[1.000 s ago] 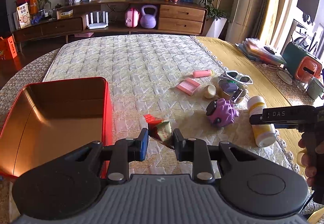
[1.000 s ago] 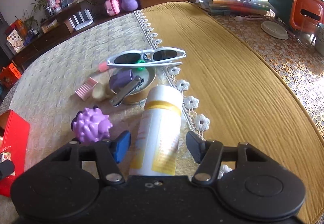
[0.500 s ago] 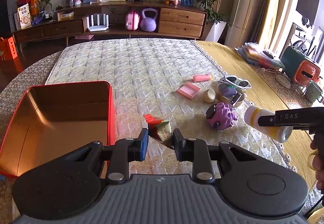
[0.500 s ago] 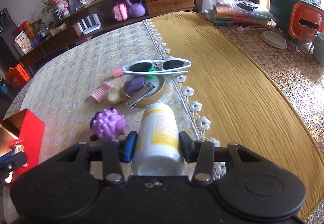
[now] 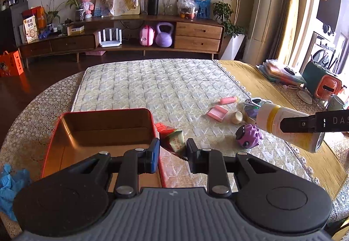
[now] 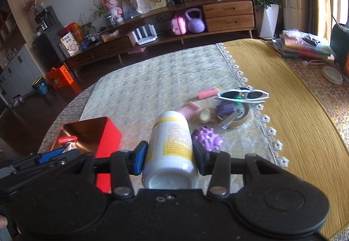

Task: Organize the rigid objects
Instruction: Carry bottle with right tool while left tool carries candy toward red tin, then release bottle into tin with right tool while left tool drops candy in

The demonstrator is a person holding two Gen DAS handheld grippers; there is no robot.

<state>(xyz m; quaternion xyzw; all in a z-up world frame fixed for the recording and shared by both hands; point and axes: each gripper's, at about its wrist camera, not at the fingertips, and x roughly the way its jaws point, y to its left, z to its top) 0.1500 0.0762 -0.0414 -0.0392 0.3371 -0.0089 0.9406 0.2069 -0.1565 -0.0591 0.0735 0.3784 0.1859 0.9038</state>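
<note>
My left gripper [image 5: 171,154] is shut on a small red-and-green packet [image 5: 173,140] and holds it at the right rim of the open red tin box [image 5: 104,129]. My right gripper [image 6: 169,154] is shut on a white bottle with a yellow band [image 6: 171,138], lifted above the table. That bottle also shows in the left wrist view [image 5: 288,127], to the right of the box. In the right wrist view the red box [image 6: 102,138] is at the lower left.
On the quilted mat lie a purple spiky toy [image 5: 249,136], a pink comb [image 5: 217,112], a pink tube [image 5: 228,100] and a round dish [image 6: 234,117] with sunglasses [image 6: 243,95] on it. Blue gloves [image 5: 9,184] lie at the left edge.
My right gripper closed on the white bottle, lifted it off the table and carried it left toward the red box. My left gripper moved the packet left to the box's rim.
</note>
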